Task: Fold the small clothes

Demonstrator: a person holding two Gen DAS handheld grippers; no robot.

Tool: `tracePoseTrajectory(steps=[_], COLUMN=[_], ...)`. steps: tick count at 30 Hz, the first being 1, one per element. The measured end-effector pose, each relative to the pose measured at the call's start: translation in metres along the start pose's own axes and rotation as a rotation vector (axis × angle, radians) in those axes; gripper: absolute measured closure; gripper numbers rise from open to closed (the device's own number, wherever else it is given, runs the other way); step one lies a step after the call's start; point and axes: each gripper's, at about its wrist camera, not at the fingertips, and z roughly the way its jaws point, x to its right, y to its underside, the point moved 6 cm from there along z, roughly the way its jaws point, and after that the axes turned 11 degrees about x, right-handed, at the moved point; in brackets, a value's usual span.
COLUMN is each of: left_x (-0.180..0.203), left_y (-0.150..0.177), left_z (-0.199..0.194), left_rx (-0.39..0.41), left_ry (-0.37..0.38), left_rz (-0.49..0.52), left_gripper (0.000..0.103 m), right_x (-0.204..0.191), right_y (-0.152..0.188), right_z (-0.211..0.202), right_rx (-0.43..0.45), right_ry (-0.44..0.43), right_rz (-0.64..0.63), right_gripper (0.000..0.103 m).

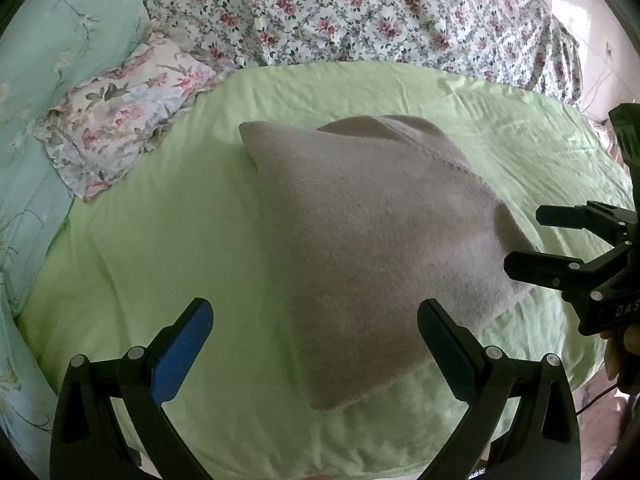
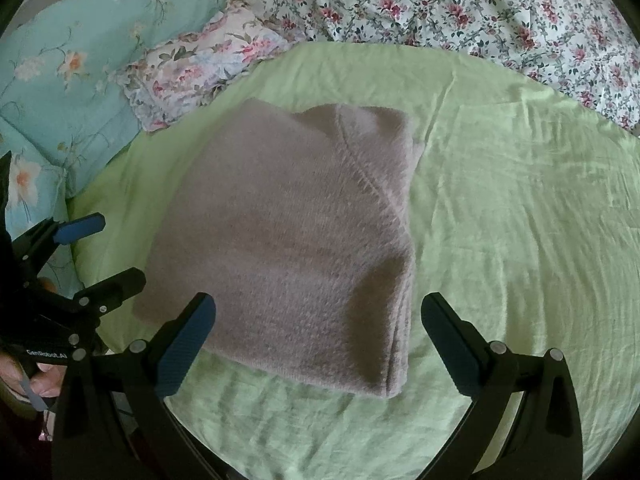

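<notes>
A grey fleecy garment (image 1: 372, 248) lies folded into a compact rectangle on the light green sheet (image 1: 160, 240); it also shows in the right wrist view (image 2: 292, 240). My left gripper (image 1: 316, 328) is open and empty, held just above the garment's near edge. My right gripper (image 2: 320, 324) is open and empty, over the garment's near right corner. The right gripper also shows at the right edge of the left wrist view (image 1: 524, 236), next to the garment's right side. The left gripper shows at the left of the right wrist view (image 2: 116, 248).
A floral ruffled pillow (image 1: 120, 120) and a turquoise flowered cover (image 1: 48, 60) lie to the left. A white quilt with red flowers (image 1: 360, 12) covers the back. The green sheet (image 2: 520, 220) stretches to the right of the garment.
</notes>
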Motion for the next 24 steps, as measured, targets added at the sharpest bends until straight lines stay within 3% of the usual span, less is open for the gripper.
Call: tracePoseTrajectory(steps=[24], left_x=[-0.0013], left_y=[0.0005], left_z=[0.0020], left_rx=[-0.014], left_ry=[-0.005], left_rz=[-0.009], left_gripper=[0.001], right_x=[0.0011], right_y=[0.0024], right_z=[0.0020], right_rx=[-0.016], right_ry=[0.002], right_rz=[-0.013], right_gripper=[0.001])
